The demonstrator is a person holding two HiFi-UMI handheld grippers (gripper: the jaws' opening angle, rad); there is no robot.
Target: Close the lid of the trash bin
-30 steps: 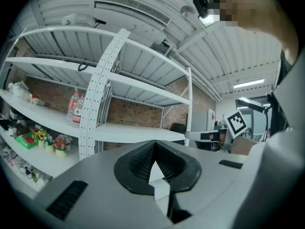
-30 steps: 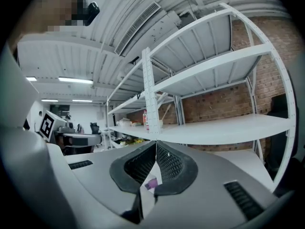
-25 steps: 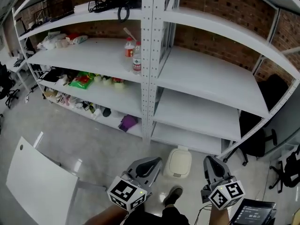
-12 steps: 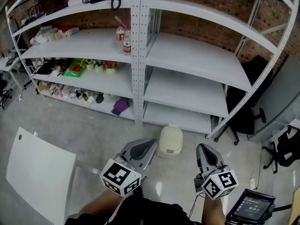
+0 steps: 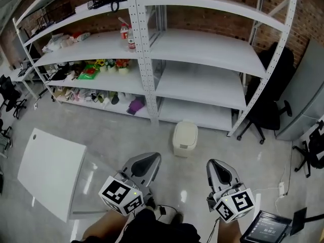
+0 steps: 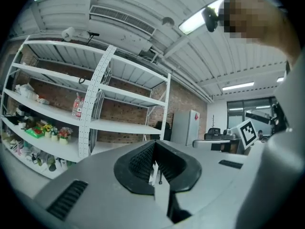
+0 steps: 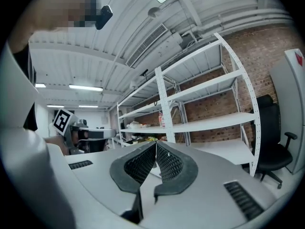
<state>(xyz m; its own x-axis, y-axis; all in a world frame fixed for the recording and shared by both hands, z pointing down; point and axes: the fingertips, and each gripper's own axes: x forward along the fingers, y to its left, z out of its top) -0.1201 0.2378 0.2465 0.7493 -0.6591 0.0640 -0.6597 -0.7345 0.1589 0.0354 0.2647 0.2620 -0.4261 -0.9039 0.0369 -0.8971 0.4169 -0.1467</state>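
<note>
The bin point(image 5: 184, 138), small and cream-white with a rounded lid lying shut, stands upright on the grey floor point(image 5: 121, 140) just before the lowest shelf point(image 5: 202, 113) of the white rack.

Brightly lit from ceiling tube lights point(image 6: 193, 25); soft glare on glossy floor point(image 5: 104, 146); heavy fisheye bending, dark corners.

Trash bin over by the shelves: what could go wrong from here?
1. The trash bin stands well away from the left gripper and right gripper, both with jaws together; walking over means crossing a dark cable by the feet, a likely trip.
2. Its lid already looks down, so pressing it may only shove the bin toward the shelf post.
</note>
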